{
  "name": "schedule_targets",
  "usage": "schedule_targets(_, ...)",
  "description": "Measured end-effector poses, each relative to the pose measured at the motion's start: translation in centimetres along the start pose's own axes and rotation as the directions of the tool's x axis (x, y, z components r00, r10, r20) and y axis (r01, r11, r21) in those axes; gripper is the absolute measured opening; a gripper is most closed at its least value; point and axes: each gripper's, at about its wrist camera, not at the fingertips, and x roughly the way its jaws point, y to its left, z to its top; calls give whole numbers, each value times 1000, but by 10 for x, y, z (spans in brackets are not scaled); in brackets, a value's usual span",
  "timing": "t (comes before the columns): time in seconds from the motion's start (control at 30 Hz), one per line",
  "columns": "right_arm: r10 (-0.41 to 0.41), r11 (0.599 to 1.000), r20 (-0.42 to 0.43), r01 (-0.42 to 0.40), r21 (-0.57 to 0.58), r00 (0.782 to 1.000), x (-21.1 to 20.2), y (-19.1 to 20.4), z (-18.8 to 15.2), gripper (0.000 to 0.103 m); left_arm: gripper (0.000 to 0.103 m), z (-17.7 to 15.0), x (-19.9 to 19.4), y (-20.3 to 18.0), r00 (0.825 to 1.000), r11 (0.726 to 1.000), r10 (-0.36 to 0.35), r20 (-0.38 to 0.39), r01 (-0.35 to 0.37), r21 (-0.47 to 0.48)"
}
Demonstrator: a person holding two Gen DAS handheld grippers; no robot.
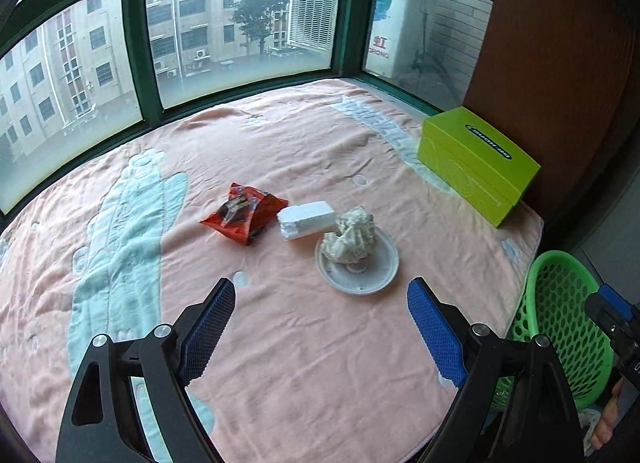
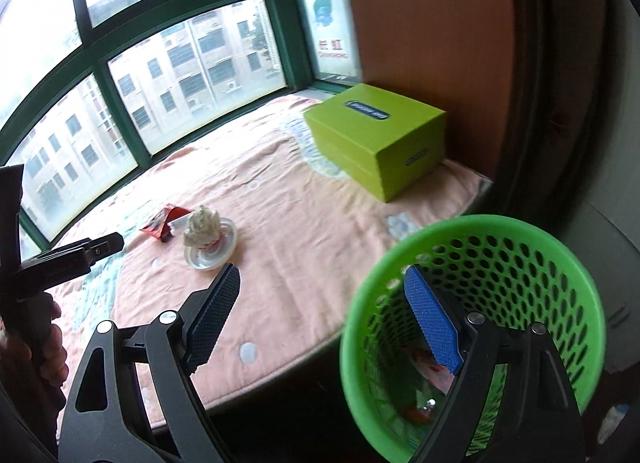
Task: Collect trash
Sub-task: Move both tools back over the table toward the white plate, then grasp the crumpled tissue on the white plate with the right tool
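Pink blanket [image 1: 320,343]: white foam block [image 1: 307,219] lies lengthwise left-right.

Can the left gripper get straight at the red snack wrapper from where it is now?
Probably yes. The left gripper is open and empty, and bare blanket lies between it and the red snack wrapper. The white foam block sits close beside the wrapper's right edge.
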Motion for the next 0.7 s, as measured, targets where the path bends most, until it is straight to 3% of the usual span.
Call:
schedule_targets(0.4, 125, 979, -80, -136, -152, 989, 57, 79, 12, 84, 85, 0, 6, 54, 997, 994, 79, -17, -80, -72)
schedule_targets(0.7, 178, 953, -155, -209, -220, 972, 108, 118, 16, 83, 85, 0, 15, 84, 993, 986, 111, -35, -114, -123)
